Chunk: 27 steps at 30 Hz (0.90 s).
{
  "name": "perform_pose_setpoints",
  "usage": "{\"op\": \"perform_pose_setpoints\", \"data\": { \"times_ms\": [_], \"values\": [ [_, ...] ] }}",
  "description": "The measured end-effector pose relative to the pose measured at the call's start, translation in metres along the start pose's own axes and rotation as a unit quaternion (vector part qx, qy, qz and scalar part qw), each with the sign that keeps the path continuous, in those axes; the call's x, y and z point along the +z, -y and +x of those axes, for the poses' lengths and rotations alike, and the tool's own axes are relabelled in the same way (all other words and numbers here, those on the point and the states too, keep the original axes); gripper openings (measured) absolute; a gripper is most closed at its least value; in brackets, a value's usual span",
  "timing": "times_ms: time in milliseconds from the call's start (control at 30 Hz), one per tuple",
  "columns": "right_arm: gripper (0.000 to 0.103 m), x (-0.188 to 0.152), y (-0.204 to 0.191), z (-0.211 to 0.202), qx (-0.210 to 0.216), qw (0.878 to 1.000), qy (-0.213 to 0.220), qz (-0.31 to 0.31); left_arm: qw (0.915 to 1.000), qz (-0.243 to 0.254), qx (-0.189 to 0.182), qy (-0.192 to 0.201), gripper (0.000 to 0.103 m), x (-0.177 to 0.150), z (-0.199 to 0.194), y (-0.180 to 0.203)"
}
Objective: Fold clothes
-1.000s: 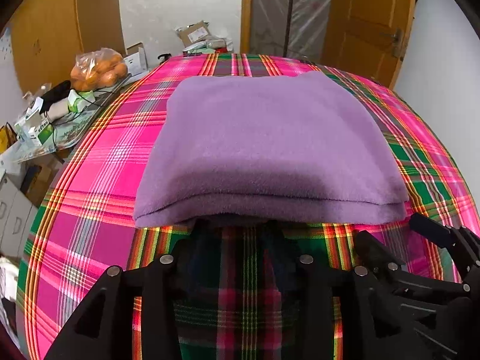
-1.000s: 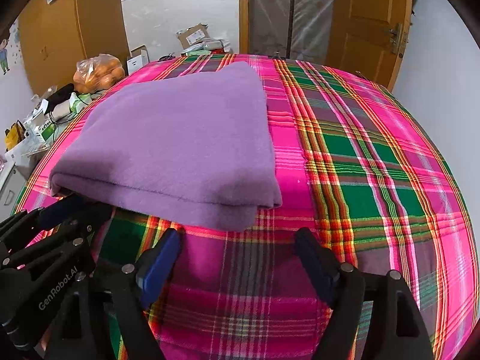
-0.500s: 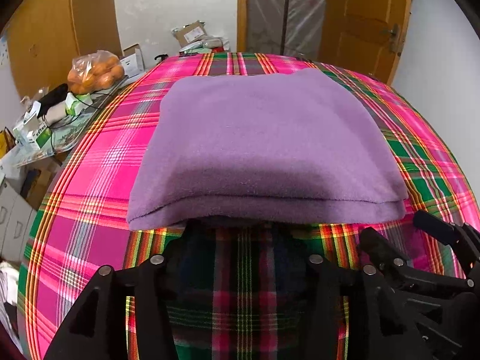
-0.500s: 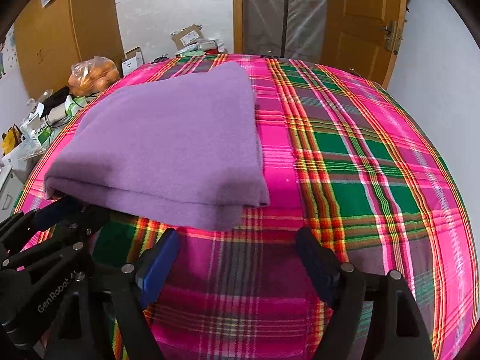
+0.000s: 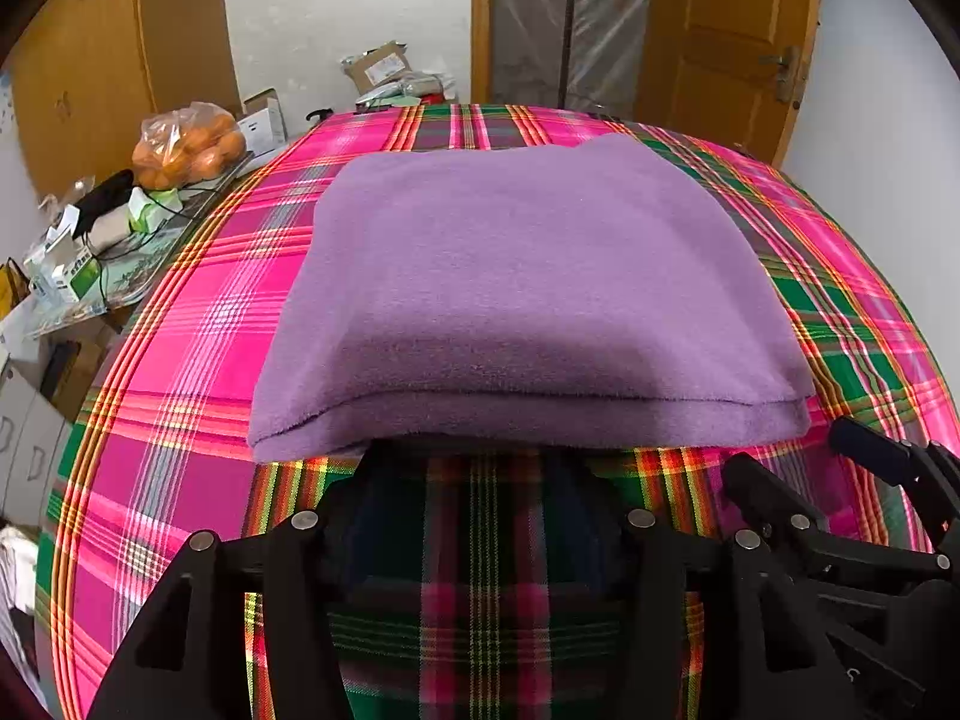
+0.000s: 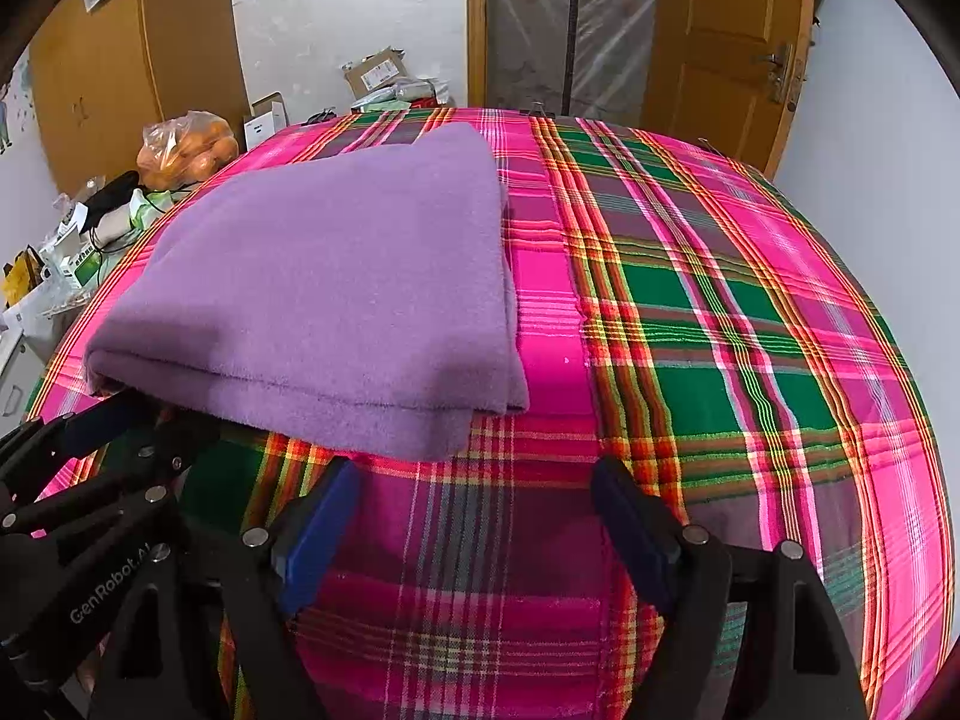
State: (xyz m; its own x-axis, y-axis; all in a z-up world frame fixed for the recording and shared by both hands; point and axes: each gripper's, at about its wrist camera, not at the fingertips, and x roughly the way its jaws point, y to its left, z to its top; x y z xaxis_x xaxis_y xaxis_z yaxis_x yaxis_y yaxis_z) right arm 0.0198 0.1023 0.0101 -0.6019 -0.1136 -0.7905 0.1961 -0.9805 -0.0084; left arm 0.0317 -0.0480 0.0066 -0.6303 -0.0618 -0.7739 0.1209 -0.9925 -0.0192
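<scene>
A purple fleece garment (image 5: 528, 276) lies folded into a thick rectangle on the pink and green plaid bedspread (image 5: 180, 372). My left gripper (image 5: 480, 468) is open, its dark fingertips right at the fold's near edge, partly lost in its shadow. In the right wrist view the garment (image 6: 336, 288) sits to the left. My right gripper (image 6: 474, 492) is open over bare plaid just short of the garment's near right corner, and its blue pads (image 6: 318, 522) hold nothing. Each gripper shows in the other's view: the right gripper (image 5: 840, 480) and the left gripper (image 6: 114, 426).
A side table (image 5: 138, 276) left of the bed carries a bag of oranges (image 5: 186, 144), boxes and cables. Cardboard boxes (image 5: 378, 66) lie on the floor beyond the bed. A wooden door (image 6: 732, 42) and a white wall stand at the far right. Open plaid (image 6: 720, 300) lies right of the garment.
The right gripper has drifted slightly rightward, so the garment sits a little further left in its view. The left gripper has barely moved. Both stay open.
</scene>
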Motion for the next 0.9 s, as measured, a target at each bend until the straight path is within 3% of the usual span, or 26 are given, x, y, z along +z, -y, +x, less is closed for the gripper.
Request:
{"op": "perform_pose_setpoints", "data": {
  "times_ms": [900],
  "values": [
    [0.08, 0.0002, -0.0012, -0.0002, 0.0, 1.0, 0.0, 0.0, 1.0, 0.0, 0.0, 0.0, 0.057, -0.0008, -0.0005, 0.0014]
  ]
}}
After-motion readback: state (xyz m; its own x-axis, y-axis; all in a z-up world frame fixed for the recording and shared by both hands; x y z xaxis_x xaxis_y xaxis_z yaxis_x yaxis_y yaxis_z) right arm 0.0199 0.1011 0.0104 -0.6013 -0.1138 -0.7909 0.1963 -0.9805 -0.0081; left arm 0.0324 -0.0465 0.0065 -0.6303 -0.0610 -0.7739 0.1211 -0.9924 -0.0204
